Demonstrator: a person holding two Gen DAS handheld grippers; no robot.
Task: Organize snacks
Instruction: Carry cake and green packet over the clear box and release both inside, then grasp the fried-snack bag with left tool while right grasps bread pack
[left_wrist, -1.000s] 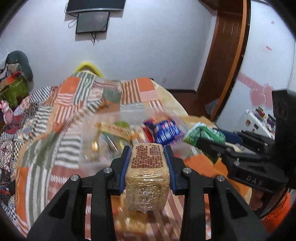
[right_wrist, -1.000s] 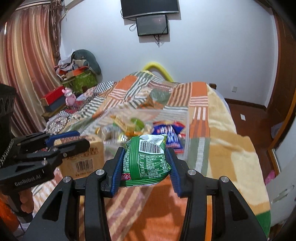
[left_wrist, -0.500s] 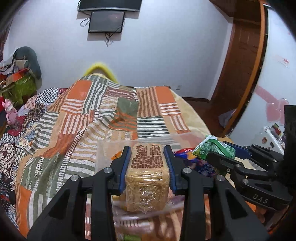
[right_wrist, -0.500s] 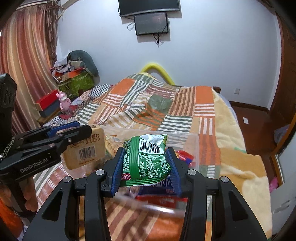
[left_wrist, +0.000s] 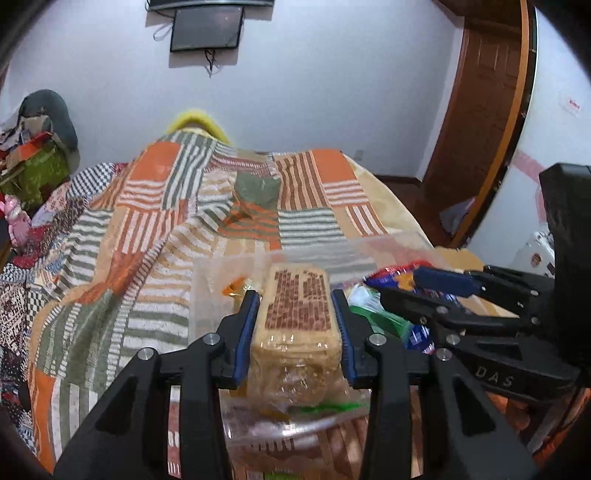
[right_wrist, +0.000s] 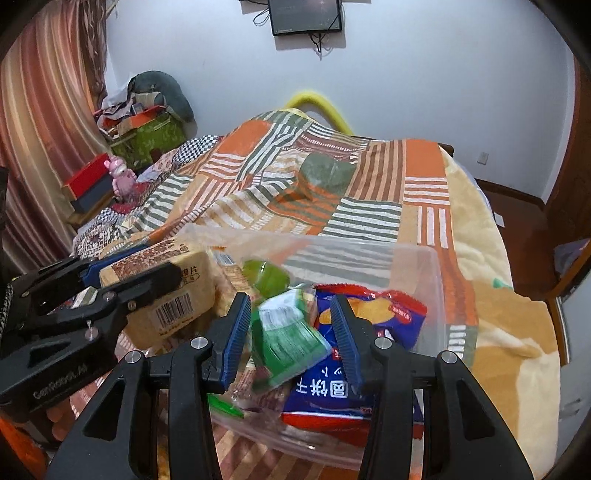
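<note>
My left gripper is shut on a tan cracker pack and holds it over the clear plastic bin on the bed. The same pack and left gripper show at the left of the right wrist view. My right gripper is open over the bin. The green snack bag, blurred, lies loose between its fingers, tilted onto a blue chip bag inside the bin. The right gripper also shows in the left wrist view.
The bin sits on a striped patchwork blanket covering the bed. Several other snacks lie in the bin. Boxes and a pink toy stand at the far left by a curtain. A wooden door frame is at the right.
My right gripper has opened and let go of the green snack bag, which dropped into the bin. Both grippers moved forward over the bin. The left still holds the cracker pack.
</note>
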